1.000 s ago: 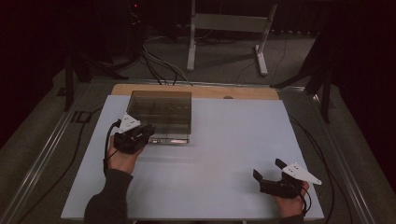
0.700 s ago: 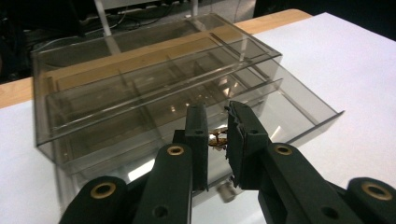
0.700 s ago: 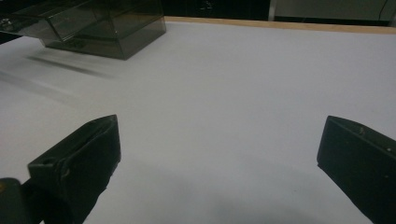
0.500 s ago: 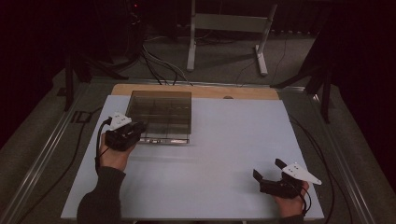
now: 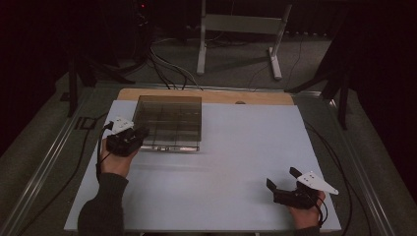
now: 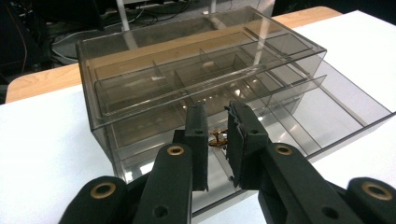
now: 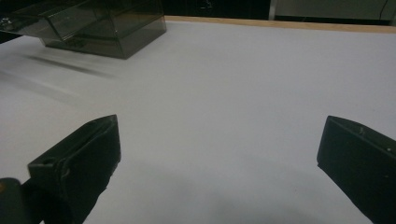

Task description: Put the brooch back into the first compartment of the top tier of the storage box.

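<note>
Drawer box at far left of table, lower drawer standing drawn out toward near side, likely for access; left gripper pressed almost together at drawer front, hold on wall unclear; right gripper spread wide, idle at near right.

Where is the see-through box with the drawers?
In the high view, the clear drawer box sits on the white table toward its far left, near the wooden edge. The left gripper is right at its front, where the bottom drawer is pulled out.

Small brass thing behind tool tips
</note>
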